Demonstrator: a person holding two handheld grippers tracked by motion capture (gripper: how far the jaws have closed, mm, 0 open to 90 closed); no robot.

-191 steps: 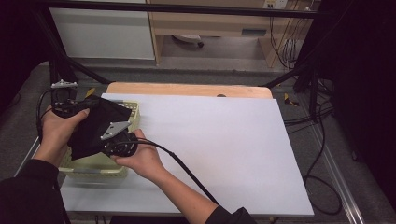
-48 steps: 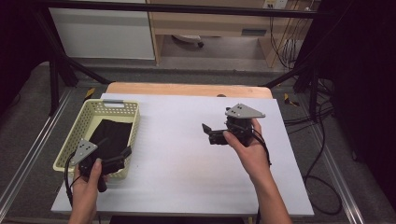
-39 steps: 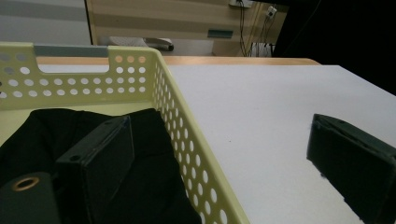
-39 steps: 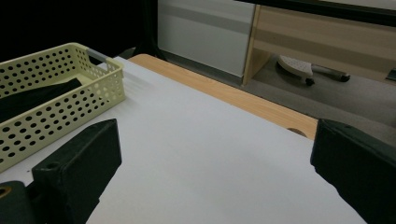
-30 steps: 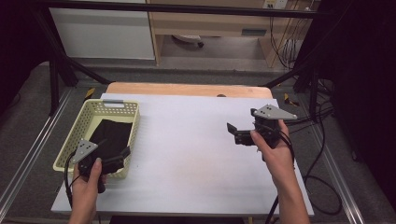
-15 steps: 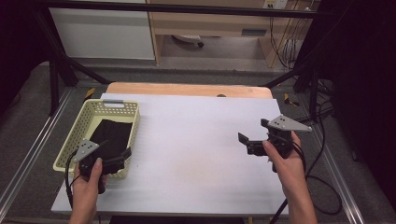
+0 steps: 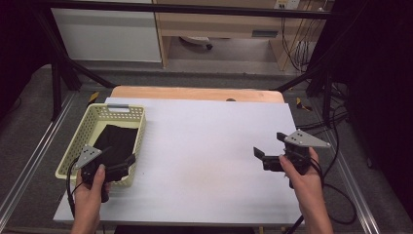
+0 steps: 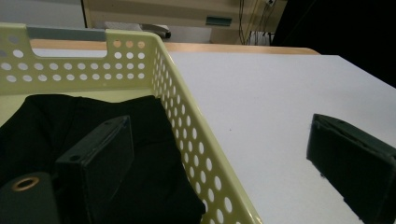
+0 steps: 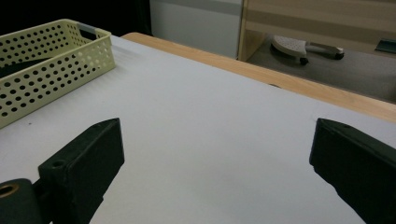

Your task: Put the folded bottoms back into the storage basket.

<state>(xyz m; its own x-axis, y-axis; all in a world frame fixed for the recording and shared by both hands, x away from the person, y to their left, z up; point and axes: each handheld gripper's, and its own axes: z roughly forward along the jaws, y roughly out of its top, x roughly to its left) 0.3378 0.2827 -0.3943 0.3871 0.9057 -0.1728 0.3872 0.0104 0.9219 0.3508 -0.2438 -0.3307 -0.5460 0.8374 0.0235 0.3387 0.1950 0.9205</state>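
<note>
A pale yellow perforated basket (image 7: 82, 141) stands at the table's left, with a folded black cloth (image 7: 116, 142) lying in it. My left gripper (image 7: 119, 156) hovers open at the basket's near right corner. In the left gripper view the left gripper (image 8: 224, 154) straddles the basket wall (image 8: 187, 126), one jaw over the black cloth (image 8: 70, 121) and the other over the white table. My right gripper (image 7: 269, 146) is held open above the table's right side, holding nothing. In the right gripper view the right gripper (image 9: 215, 154) faces bare white surface, with the basket (image 9: 42, 65) far off.
A white sheet (image 7: 204, 146) covers the table, with a wooden strip (image 7: 195, 93) along its far edge. Metal rails run along both sides. Cables (image 7: 336, 180) trail off the right edge by the right hand.
Both grippers held the cloth at the basket 6.4 s ago. Over the last second the right gripper moved rightward and nearer to the person. The left gripper stayed by the basket.
</note>
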